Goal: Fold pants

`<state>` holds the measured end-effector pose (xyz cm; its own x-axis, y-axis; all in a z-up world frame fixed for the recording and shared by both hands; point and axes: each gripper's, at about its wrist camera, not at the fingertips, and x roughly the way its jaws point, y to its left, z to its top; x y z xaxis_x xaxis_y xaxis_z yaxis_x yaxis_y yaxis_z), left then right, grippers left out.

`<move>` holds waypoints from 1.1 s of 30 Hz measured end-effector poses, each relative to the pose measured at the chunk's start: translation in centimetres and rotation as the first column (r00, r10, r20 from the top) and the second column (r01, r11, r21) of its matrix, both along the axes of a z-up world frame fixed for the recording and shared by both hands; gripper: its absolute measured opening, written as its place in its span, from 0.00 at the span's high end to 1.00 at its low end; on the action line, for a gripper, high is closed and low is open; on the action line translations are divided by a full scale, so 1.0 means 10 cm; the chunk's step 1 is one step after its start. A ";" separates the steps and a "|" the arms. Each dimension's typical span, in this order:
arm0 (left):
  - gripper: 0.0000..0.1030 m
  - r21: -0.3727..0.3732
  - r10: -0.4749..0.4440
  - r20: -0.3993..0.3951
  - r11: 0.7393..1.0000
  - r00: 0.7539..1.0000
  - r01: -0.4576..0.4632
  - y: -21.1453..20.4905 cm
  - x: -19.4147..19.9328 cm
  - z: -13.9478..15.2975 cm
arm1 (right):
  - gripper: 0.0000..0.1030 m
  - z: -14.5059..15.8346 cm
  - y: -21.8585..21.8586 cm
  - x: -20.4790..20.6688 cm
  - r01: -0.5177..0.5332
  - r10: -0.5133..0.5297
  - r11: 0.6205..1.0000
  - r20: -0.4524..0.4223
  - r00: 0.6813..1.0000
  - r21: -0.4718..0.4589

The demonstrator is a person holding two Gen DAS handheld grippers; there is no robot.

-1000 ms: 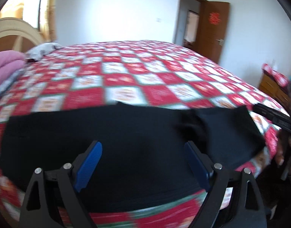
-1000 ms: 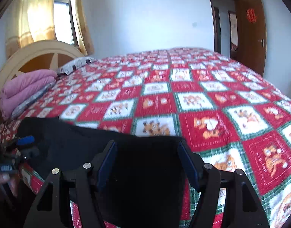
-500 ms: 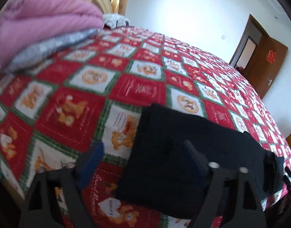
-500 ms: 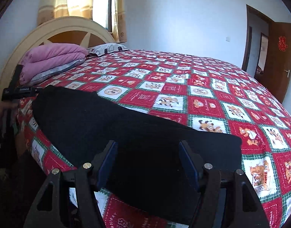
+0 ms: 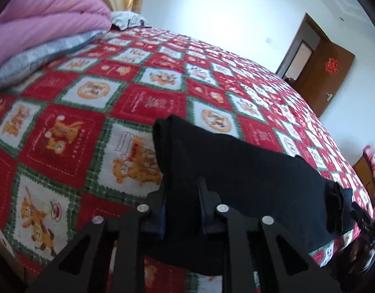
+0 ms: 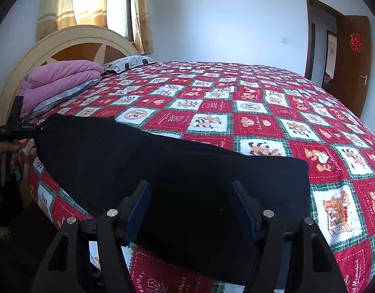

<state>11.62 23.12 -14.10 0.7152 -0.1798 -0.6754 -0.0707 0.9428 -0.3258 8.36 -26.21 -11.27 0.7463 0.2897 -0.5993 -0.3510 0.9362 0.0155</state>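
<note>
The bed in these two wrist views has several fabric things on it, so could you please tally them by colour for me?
Black: 1, the pants
Pink: 1, the folded quilt
Grey: 1, the folded blanket under the quilt
Red-and-white check: 1, the bedspread
White patterned: 1, the pillow
Total: 5

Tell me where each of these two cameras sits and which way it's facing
Left wrist: on the left gripper, looking down its fingers along the black folded pants toward the brown wooden door; jaws closing with pants cloth between them.
Right wrist: on the right gripper, jaws open above the pants' other end, facing the cream headboard; a hand shows at far left.
Shared: pants, red patchwork quilt, pink folded blanket, door.
</note>
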 end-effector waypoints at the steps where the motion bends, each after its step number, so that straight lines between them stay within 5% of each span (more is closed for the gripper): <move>1: 0.80 -0.001 0.007 0.008 1.000 1.000 -0.007 -0.01 -0.03 0.04 | 0.34 0.00 -0.01 0.00 0.004 -0.004 1.000 -0.001 1.000 0.004; 9: 0.81 -0.225 0.037 0.035 0.974 0.999 -0.028 0.04 -0.24 0.40 | 0.34 0.12 -0.22 0.02 0.066 -0.067 0.997 0.011 0.998 0.046; 15: 0.81 -0.316 -0.021 0.127 0.947 0.992 0.060 -0.31 -0.35 0.87 | 0.34 0.23 -0.54 0.10 0.164 -0.165 0.982 0.001 0.986 0.098; 24: 0.81 -0.194 -0.214 0.238 0.945 0.948 0.262 -1.38 -0.29 1.44 | 0.34 0.31 -0.95 0.17 0.277 -0.280 0.951 0.004 0.960 0.138; 33: 0.81 -0.144 -0.394 0.194 0.895 0.898 0.423 -2.38 -0.05 1.38 | 0.34 0.37 -1.30 0.22 0.359 -0.364 0.919 -0.003 0.932 0.165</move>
